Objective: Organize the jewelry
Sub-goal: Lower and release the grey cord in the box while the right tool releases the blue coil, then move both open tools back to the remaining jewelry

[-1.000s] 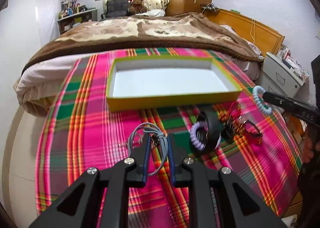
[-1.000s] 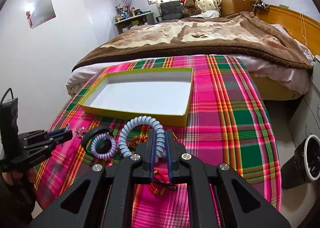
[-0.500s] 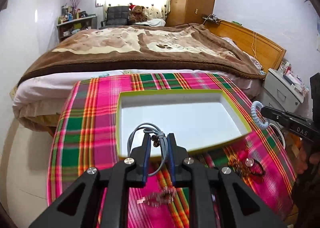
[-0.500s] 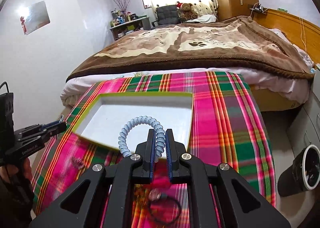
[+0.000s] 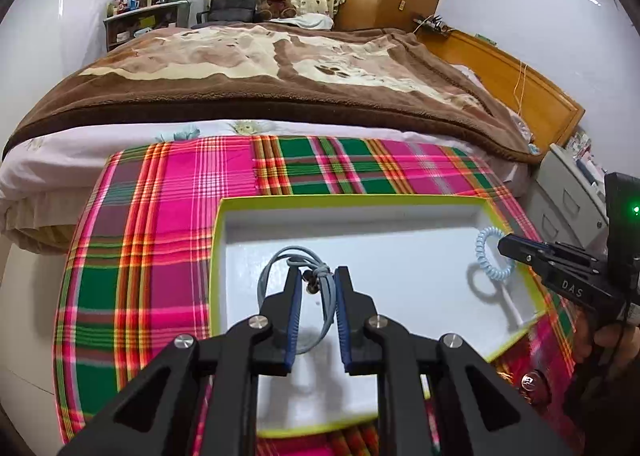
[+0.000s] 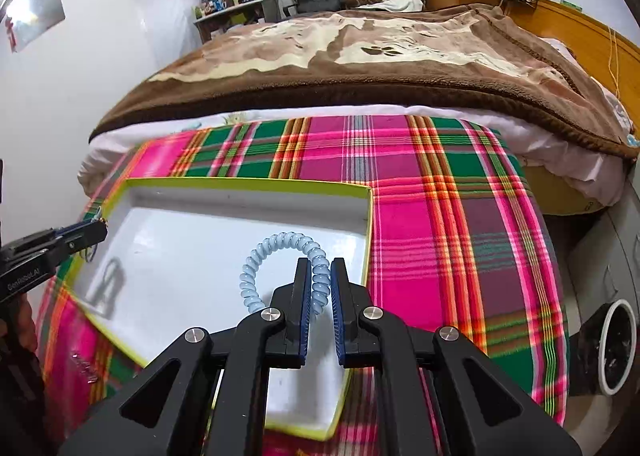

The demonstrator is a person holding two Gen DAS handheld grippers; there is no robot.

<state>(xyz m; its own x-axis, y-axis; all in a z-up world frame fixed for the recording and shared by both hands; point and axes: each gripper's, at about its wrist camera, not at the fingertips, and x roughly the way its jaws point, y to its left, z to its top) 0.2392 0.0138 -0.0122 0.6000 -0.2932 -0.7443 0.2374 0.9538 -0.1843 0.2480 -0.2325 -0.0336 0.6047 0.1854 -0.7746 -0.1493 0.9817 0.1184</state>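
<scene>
Left hand-held gripper [image 5: 316,282] pinches a grey cord [image 5: 272,264] mid-frame over the tray [image 5: 400,252]; right hand-held gripper [image 6: 320,276] pinches a blue coil [image 6: 276,244].

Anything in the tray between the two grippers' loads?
Nothing: between the grey cord in the left gripper and the blue coil in the right gripper, bare white tray floor, per left wrist view.

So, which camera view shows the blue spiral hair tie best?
The right wrist view: the blue spiral hair tie is close and central, its coils distinct, pinched between the right tongs above the white tray. In the left wrist view it appears small at the right edge, hanging from the same tongs.
</scene>
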